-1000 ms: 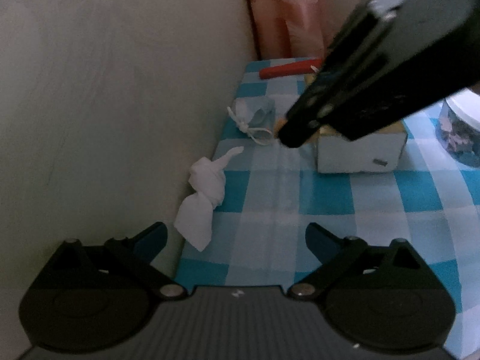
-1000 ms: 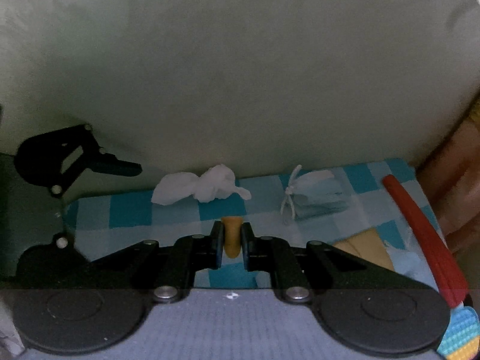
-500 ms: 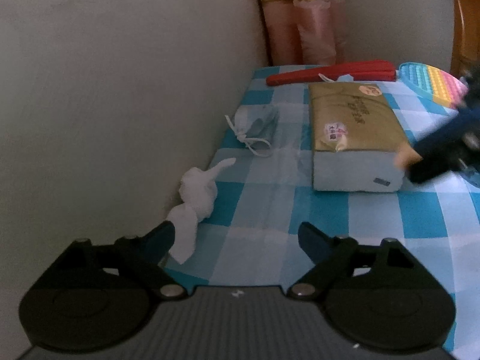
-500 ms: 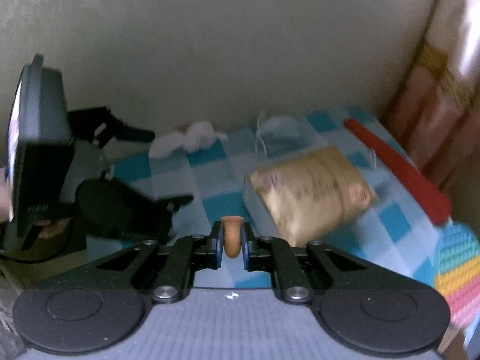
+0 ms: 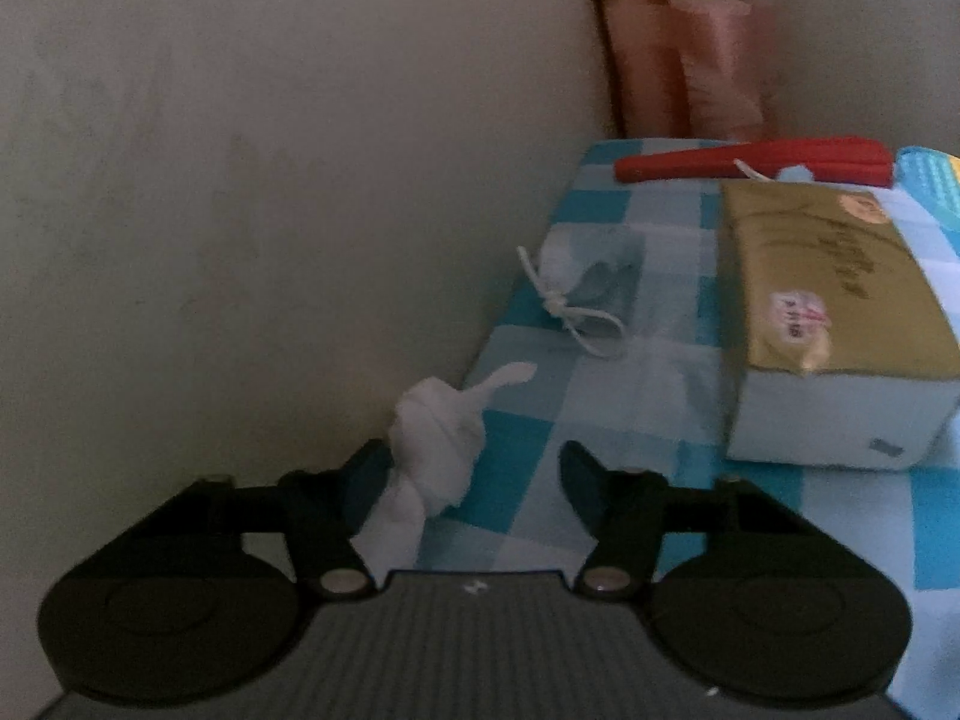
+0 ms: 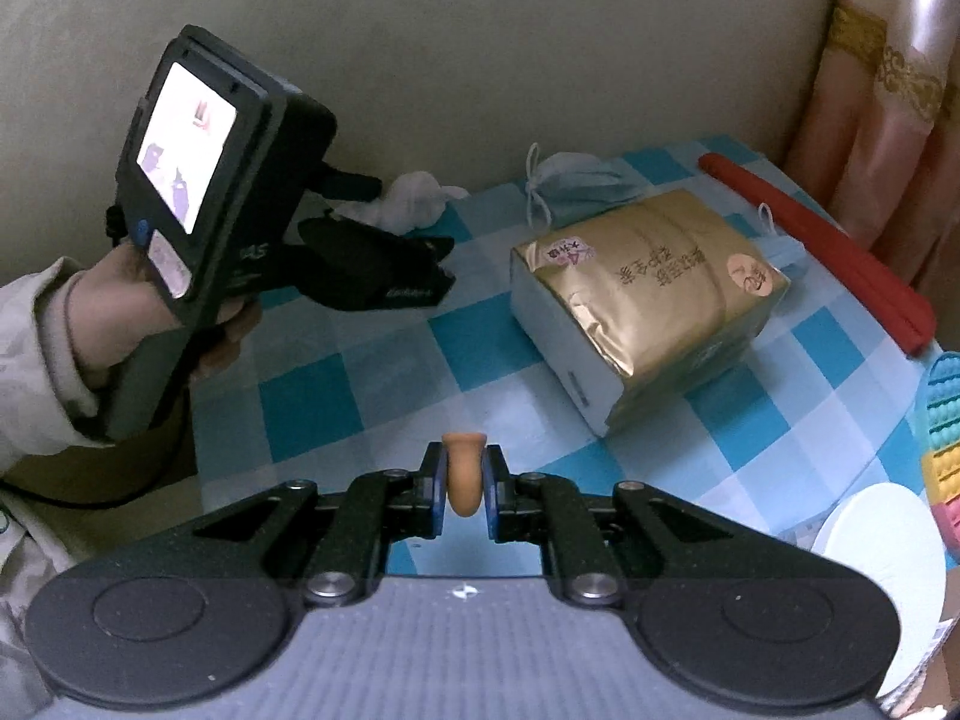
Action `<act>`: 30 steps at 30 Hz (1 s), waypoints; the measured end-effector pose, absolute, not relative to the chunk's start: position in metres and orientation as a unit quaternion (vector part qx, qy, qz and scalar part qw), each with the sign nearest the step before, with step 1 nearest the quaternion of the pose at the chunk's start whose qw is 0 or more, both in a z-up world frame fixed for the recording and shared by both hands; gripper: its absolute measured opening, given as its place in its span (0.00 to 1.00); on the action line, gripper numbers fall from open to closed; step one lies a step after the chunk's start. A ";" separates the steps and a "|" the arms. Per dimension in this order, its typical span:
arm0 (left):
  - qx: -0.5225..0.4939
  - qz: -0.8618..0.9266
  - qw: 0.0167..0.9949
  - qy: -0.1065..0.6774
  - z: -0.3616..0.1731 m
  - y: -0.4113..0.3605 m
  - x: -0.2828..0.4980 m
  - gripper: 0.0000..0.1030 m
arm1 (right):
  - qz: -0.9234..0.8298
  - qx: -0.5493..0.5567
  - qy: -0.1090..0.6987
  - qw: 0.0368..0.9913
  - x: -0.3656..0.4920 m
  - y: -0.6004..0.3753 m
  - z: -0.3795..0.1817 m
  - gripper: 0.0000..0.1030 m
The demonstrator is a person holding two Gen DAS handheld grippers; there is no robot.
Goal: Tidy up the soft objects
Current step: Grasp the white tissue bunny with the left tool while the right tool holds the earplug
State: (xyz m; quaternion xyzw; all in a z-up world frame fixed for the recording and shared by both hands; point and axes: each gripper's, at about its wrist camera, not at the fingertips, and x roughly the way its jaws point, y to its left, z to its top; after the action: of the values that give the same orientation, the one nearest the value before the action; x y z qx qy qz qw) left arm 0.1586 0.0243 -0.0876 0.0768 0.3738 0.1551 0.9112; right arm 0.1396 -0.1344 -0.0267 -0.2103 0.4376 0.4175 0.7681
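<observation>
A crumpled white tissue (image 5: 433,450) lies by the wall at the table's left edge; it also shows in the right wrist view (image 6: 408,207). My left gripper (image 5: 474,471) is open, its left finger beside the tissue. A folded blue face mask (image 5: 585,282) with white ear loops lies farther along the wall (image 6: 576,183). My right gripper (image 6: 463,480) is shut on a small orange rubber finger cot (image 6: 462,471), held above the checked cloth.
A gold tissue pack (image 6: 648,294) sits mid-table (image 5: 828,324). A red strip (image 6: 822,246), a rainbow pop mat (image 6: 942,438) and a white lid (image 6: 888,576) are to the right. Wall on the left, pink curtain (image 5: 684,36) behind.
My left gripper moved forward to the white tissue, which now sits between its fingers. My right gripper drew back and to the right with the orange finger cot.
</observation>
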 end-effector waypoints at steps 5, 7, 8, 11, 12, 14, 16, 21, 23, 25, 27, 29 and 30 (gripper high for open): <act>0.074 0.165 0.911 0.370 -0.092 0.029 0.164 0.48 | 0.421 -0.210 0.441 0.764 0.141 -0.130 -0.030 0.15; 0.073 0.174 0.912 0.364 -0.093 0.029 0.162 0.38 | 0.422 -0.210 0.441 0.764 0.141 -0.129 -0.030 0.15; 0.066 0.176 0.913 0.361 -0.093 0.030 0.162 0.36 | 0.423 -0.210 0.441 0.763 0.141 -0.128 -0.031 0.15; 0.066 0.187 0.915 0.351 -0.095 0.031 0.159 0.25 | 0.424 -0.210 0.443 0.761 0.141 -0.125 -0.031 0.15; 0.065 0.189 0.915 0.350 -0.094 0.033 0.159 0.25 | 0.424 -0.212 0.443 0.761 0.140 -0.124 -0.032 0.15; 0.053 0.191 0.917 0.345 -0.092 0.037 0.158 0.25 | 0.424 -0.213 0.444 0.760 0.140 -0.123 -0.032 0.15; 0.043 0.188 0.919 0.344 -0.092 0.041 0.158 0.25 | 0.422 -0.214 0.444 0.761 0.140 -0.123 -0.031 0.15; 0.042 0.183 0.921 0.342 -0.089 0.039 0.153 0.24 | 0.416 -0.214 0.442 0.765 0.137 -0.123 -0.029 0.15; 0.043 0.178 0.923 0.339 -0.086 0.039 0.152 0.24 | 0.413 -0.214 0.441 0.768 0.136 -0.124 -0.029 0.15; 0.045 0.165 0.925 0.338 -0.079 0.038 0.149 0.24 | 0.407 -0.209 0.442 0.771 0.134 -0.126 -0.028 0.15; 0.048 0.147 0.926 0.344 -0.072 0.035 0.144 0.25 | 0.401 -0.207 0.442 0.775 0.132 -0.129 -0.028 0.15; 0.053 0.126 0.928 0.347 -0.064 0.032 0.139 0.25 | 0.396 -0.205 0.443 0.778 0.130 -0.132 -0.027 0.15; 0.060 0.116 0.928 0.348 -0.060 0.029 0.134 0.25 | 0.394 -0.204 0.442 0.779 0.129 -0.134 -0.027 0.15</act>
State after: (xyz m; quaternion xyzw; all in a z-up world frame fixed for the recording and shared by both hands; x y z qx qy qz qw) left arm 0.1344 0.0293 -0.0596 0.0596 0.3481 0.1155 0.9284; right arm 0.1285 -0.1338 -0.0269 -0.2040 0.4423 0.3939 0.7795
